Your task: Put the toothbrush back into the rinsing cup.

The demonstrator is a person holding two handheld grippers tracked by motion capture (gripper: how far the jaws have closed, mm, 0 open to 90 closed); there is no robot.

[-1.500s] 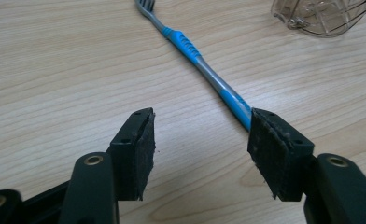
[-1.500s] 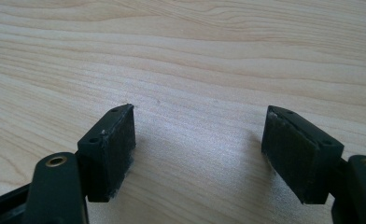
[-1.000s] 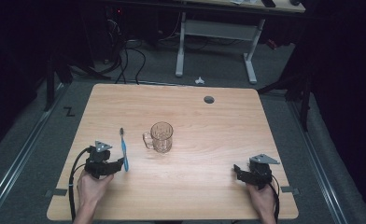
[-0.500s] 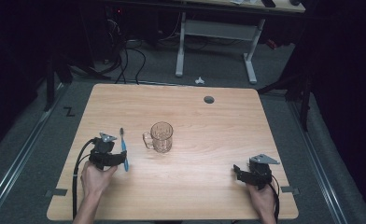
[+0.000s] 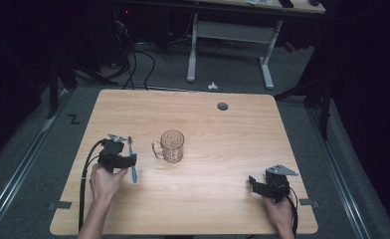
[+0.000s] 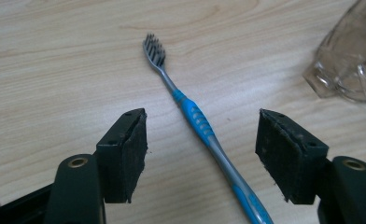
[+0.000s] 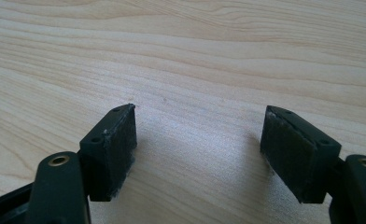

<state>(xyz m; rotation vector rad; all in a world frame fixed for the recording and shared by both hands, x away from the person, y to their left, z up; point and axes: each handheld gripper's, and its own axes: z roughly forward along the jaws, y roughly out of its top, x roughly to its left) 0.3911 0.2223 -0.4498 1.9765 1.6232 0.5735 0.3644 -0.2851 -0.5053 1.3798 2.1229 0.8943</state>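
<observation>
Left hand-held gripper [image 6: 202, 140] released: jaws stand wide and have just been opening, with the toothbrush [image 6: 204, 133] lying flat on the tabletop [image 6: 55, 60] between them, touched by neither pad. Bristle head points away from the left gripper view's camera; the tail of the handle is cut off at the bottom edge of that view. In the high view the toothbrush [image 5: 132, 160] lies just beside the left hand-held gripper [image 5: 128, 160], on the side toward the glass mug [image 5: 170, 146].

Glass mug stands upright near the tabletop's middle, handle toward the toothbrush. In the left gripper view only a corner of it [image 6: 351, 60] shows, cut off at the right edge; clear glass, outline hard to follow.

Right hand-held gripper [image 7: 197, 142] released, jaws wide over bare wood, nothing between them. In the high view it [image 5: 258, 185] sits near the tabletop's right front corner, well apart from the mug.

Tabletop: light wood grain, a dark round hole [image 5: 223, 106] near the far edge. Room beyond is dark; grey floor, cables [image 5: 138, 59] and a white desk frame [image 5: 230, 50] are discernible, the rest too dim to make out.
</observation>
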